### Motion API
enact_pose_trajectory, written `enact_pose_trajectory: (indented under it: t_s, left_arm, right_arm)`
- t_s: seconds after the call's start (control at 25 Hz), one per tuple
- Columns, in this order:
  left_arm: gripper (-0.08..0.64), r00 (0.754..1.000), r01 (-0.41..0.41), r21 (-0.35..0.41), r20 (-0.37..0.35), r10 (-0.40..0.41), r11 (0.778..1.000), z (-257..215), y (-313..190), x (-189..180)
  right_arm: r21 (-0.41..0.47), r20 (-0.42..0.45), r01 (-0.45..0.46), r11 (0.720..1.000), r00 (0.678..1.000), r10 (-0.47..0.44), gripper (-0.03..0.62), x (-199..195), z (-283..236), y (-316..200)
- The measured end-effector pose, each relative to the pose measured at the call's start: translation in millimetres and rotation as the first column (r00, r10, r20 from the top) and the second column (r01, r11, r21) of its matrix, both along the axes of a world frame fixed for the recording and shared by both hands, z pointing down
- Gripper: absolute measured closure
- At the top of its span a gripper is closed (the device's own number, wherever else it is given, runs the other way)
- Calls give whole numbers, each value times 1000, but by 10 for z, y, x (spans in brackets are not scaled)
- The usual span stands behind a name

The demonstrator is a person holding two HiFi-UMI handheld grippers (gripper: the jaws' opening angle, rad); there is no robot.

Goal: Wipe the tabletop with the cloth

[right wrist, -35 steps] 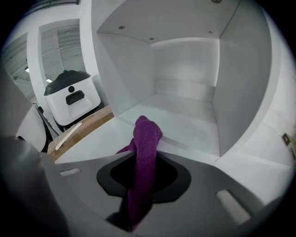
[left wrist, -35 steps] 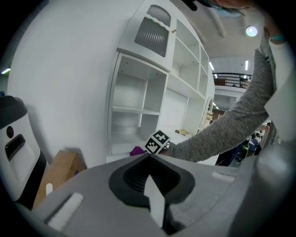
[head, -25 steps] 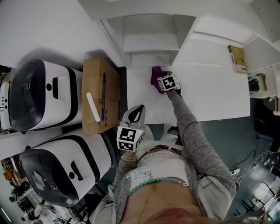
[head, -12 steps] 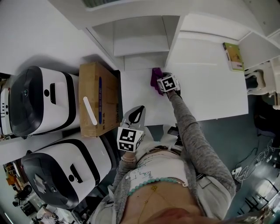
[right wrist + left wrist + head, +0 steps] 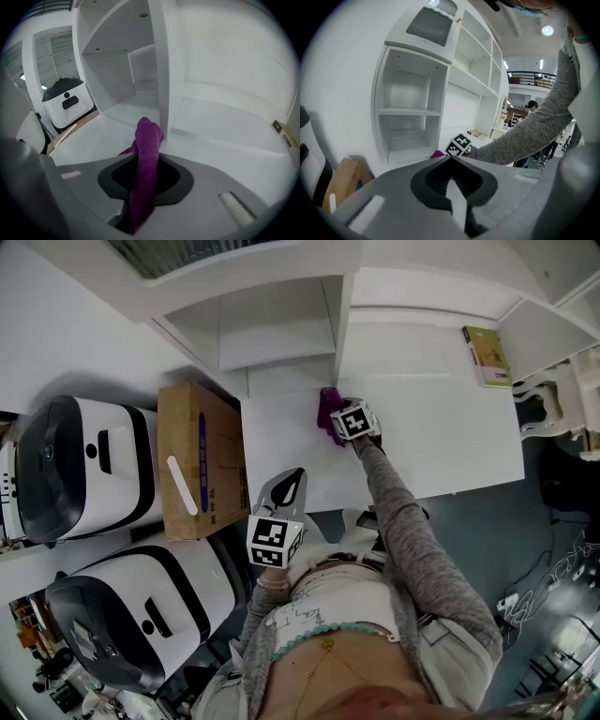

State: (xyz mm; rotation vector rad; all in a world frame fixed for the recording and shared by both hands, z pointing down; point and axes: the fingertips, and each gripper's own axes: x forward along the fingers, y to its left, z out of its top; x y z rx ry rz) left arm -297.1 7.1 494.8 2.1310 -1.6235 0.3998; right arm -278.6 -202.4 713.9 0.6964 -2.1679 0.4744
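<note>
Right gripper [image 5: 339,418], arm outstretched, has slid toward the shelf [image 5: 281,329] clamping the cloth [image 5: 327,409]; left gripper [image 5: 292,480] hangs closed.

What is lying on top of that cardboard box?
A white strip lies on the box, beside a blue line that may be print. The closed top hides whatever is inside.

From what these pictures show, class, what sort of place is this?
Probably an office or lab workroom: a white desk top with white open shelving, plus two large white-and-black machines beside a brown cardboard box.
</note>
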Motion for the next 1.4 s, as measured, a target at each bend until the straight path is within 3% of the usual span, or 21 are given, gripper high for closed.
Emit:
enact_pose_trajectory:
  t_s: [0.76, 1.4]
  left_arm:
    - [560, 999, -48, 8, 8, 48, 999, -4, -452, 737]
    - [560, 1000, 26, 7, -14, -25, 1000, 24, -496, 1246]
  right_arm:
    - [-20, 8, -24, 1000, 1000, 25, 495, 760, 34, -327]
    - [-13, 11, -8, 1000, 1000, 8, 495, 1266, 24, -548]
